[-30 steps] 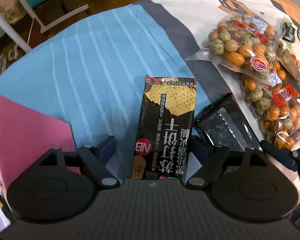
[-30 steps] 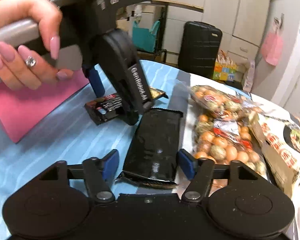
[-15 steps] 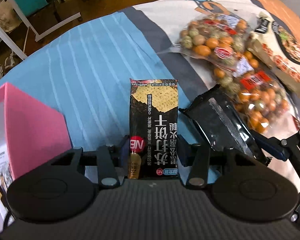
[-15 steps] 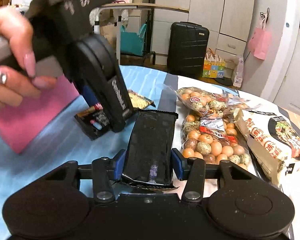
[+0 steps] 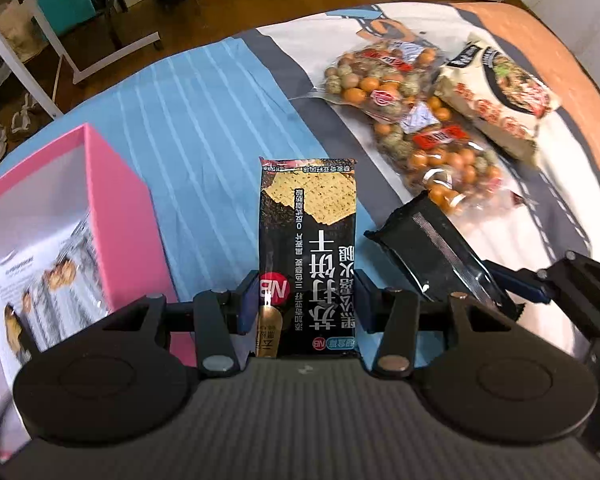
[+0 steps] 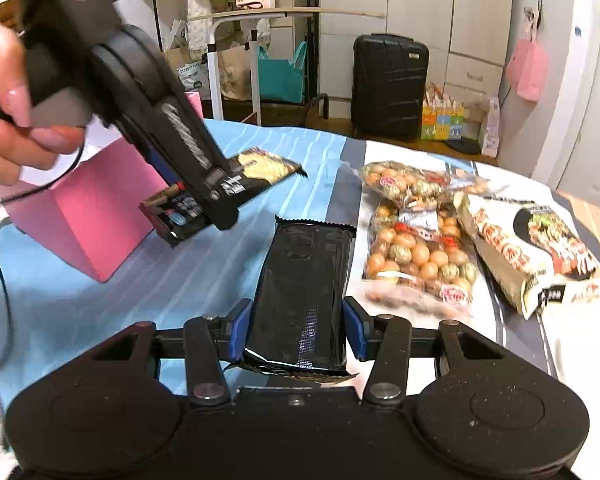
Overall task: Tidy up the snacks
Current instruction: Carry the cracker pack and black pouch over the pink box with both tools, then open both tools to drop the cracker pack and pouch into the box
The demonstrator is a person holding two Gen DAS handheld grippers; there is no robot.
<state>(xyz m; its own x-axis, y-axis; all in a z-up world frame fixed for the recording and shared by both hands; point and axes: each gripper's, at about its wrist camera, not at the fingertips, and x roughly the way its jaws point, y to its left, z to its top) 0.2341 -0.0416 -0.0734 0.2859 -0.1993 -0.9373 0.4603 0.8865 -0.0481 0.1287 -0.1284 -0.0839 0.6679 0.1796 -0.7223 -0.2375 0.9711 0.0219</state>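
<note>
The left hand-held gripper point(image 5: 302, 304) is clamped on a cracker packet point(image 5: 308, 248), lifted beside the pink box point(image 5: 116, 200). The right hand-held gripper point(image 6: 296, 330) grips a black packet point(image 6: 304, 280) above the desk point(image 6: 220, 264). Only the left view shows inside the box; only the right shows the person's hand point(image 6: 8, 108).

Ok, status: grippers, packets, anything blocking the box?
Left gripper shut on cracker packet. Right gripper shut on black packet. Both lifted. Pink box open, unobstructed.

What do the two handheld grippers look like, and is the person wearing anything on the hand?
Both the left gripper and right gripper are matte black with round side housings, silver pivot screws and blue finger pads. The hand wears long pink nails and a ring; a thin black cable trails below.
</note>
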